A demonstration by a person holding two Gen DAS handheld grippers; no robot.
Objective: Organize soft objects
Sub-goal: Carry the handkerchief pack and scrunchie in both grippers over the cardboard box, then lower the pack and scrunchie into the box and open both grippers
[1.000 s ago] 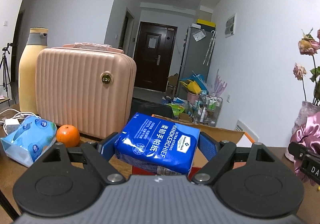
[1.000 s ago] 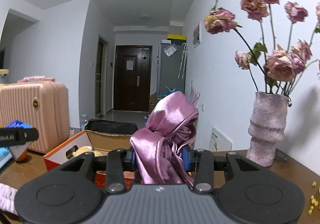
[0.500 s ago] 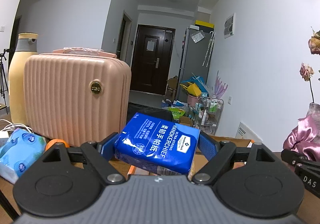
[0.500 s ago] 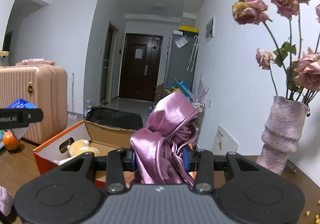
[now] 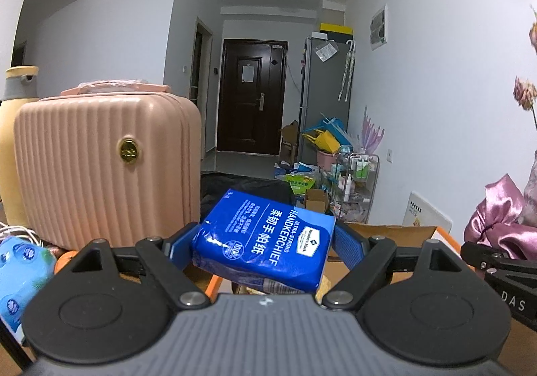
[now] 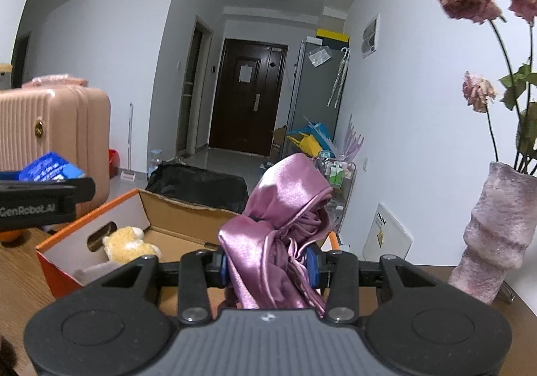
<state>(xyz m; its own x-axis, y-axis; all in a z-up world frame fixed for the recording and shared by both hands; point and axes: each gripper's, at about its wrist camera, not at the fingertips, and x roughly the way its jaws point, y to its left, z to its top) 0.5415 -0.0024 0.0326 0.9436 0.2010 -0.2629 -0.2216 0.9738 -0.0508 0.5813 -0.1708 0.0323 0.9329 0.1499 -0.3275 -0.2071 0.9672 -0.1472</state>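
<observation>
Left gripper (image 5: 265, 243) jaws clamp tissue pack (image 5: 265, 242) (underside hidden) | right gripper (image 6: 268, 263) jaws pinch satin cloth (image 6: 282, 228), pads mostly covered

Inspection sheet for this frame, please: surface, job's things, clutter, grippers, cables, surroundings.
Surface: wooden table.
Job's things: blue handkerchief pack; purple satin cloth; open orange box holding a plush toy.
Clutter: pink case, yellow bottle, vase of dried roses, light blue tissue pack.
Grippers: left gripper holds the pack; right gripper holds the cloth.
Cables: white cable.
Surroundings: hallway, dark door.
</observation>
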